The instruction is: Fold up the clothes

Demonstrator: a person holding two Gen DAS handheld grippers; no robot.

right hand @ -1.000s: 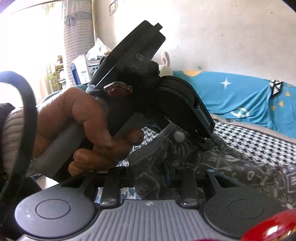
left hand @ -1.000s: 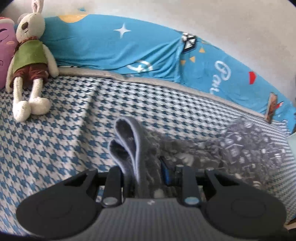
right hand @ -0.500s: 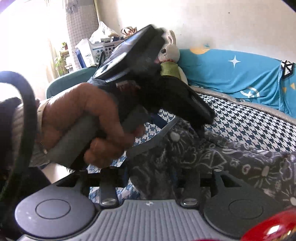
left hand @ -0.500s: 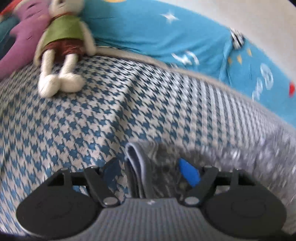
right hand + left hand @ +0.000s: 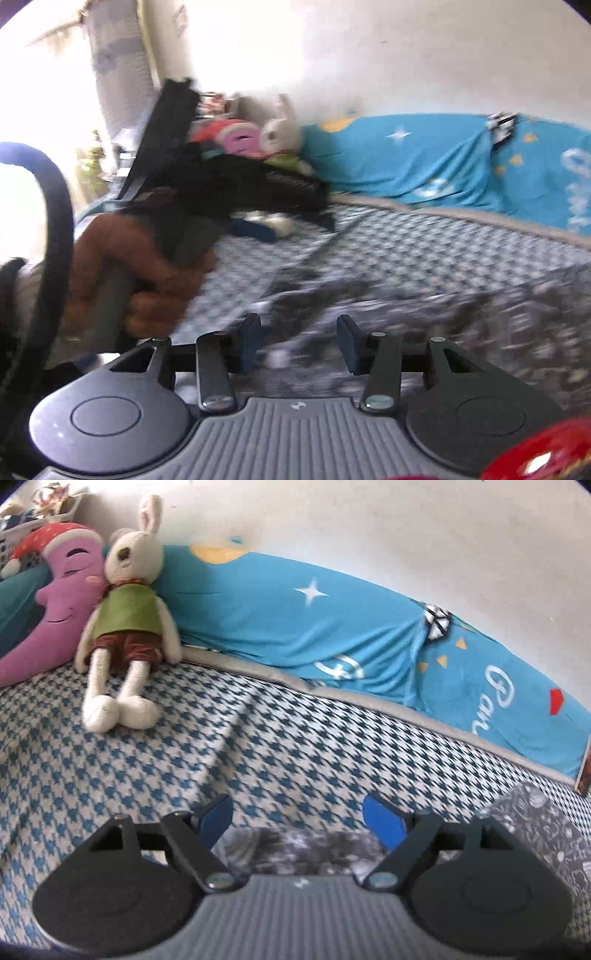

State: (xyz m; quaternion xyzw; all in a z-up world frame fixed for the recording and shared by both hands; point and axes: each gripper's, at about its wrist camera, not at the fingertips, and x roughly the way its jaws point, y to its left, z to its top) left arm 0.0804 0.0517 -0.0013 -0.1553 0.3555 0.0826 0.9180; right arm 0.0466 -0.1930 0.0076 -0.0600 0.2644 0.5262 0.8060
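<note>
While the grey patterned garment (image 5: pixel 546 823) is lying on the houndstooth bed cover (image 5: pixel 258 738), you are holding your left gripper (image 5: pixel 299 816) and right gripper (image 5: pixel 297 339) spread wide just above it, gripping nothing.

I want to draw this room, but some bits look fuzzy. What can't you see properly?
- Grey patterned garment, left wrist view: mostly hidden behind the left gripper body, so its fold can't be judged.
- Same garment, right wrist view: motion-smeared, pattern unreadable.
- Window corner, right wrist view: washed out by glare.
- Bunny toy, right wrist view: blurred, partly behind the hand.
</note>
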